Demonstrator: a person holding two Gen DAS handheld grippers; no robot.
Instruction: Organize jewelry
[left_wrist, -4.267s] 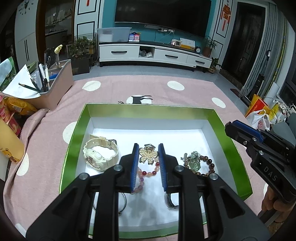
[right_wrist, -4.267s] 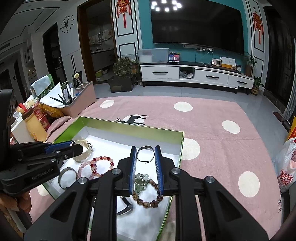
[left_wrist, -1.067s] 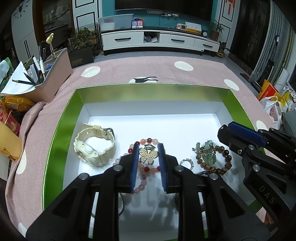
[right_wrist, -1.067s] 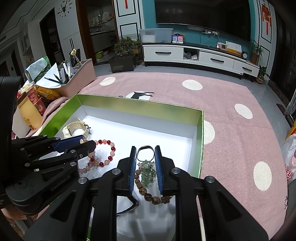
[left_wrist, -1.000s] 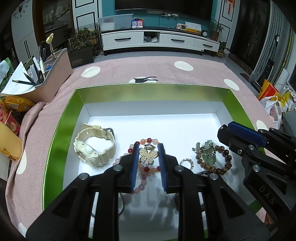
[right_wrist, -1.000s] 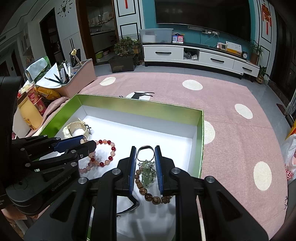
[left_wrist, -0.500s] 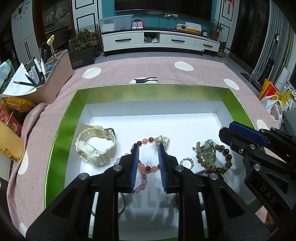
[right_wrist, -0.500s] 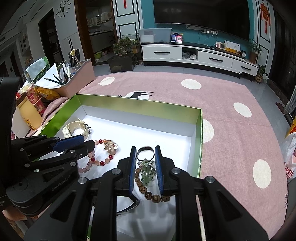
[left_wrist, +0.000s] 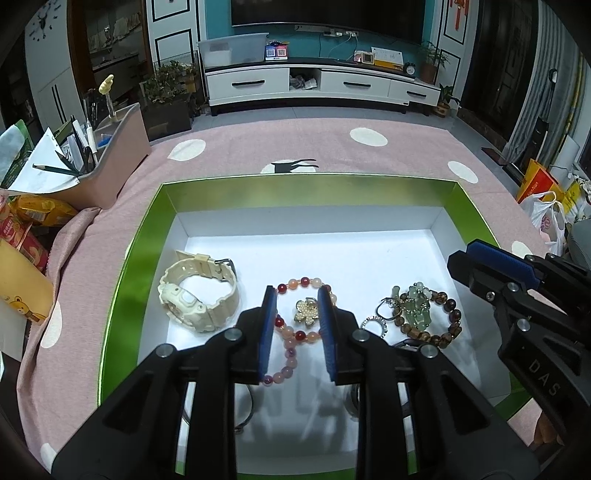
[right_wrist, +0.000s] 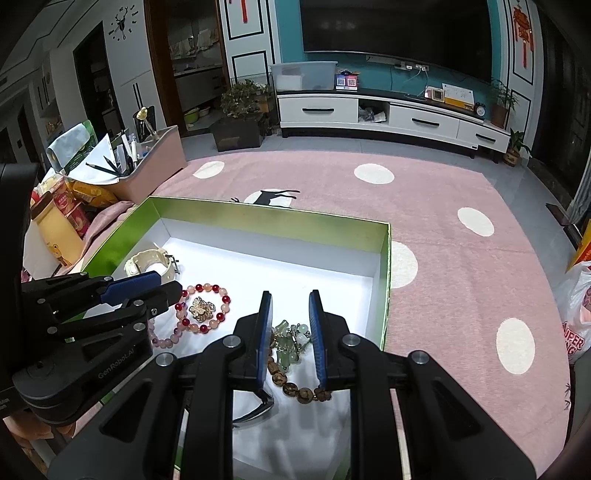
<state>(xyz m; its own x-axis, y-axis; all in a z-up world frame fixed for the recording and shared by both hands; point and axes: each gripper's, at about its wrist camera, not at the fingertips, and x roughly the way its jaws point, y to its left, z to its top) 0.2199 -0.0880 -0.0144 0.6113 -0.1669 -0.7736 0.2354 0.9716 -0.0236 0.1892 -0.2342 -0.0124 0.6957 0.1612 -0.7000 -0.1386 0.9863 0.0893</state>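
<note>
**Green-walled tray, jewelry laid in a row**

Green card walls and a white floor make up the tray (left_wrist: 122, 295), which sits on the pink dotted cloth (left_wrist: 406, 155) and holds everything we are sorting. Largest in it is the cream watch (left_wrist: 197, 299), at the left end. Beside it lies the pink and red bead bracelet (left_wrist: 295, 332), with the gold flower brooch (left_wrist: 306, 312) resting inside its loop, free of any grip. Further right sit the brown bead bracelet with jade charms (left_wrist: 424, 314) and a small silver ring (left_wrist: 375, 325). We judge the pieces are spread apart so each can be picked singly.

Our left gripper (left_wrist: 297, 314) hovers over the brooch with its blue pads apart and nothing between them. Our right gripper (right_wrist: 290, 325) likewise stands parted, over the jade charms, touching nothing we can make out.

From the left wrist view we see the whole row and the ring. Only the right wrist view shows a dark band (right_wrist: 258, 410) lying under its own fingers; the left view hides most of it.
</note>
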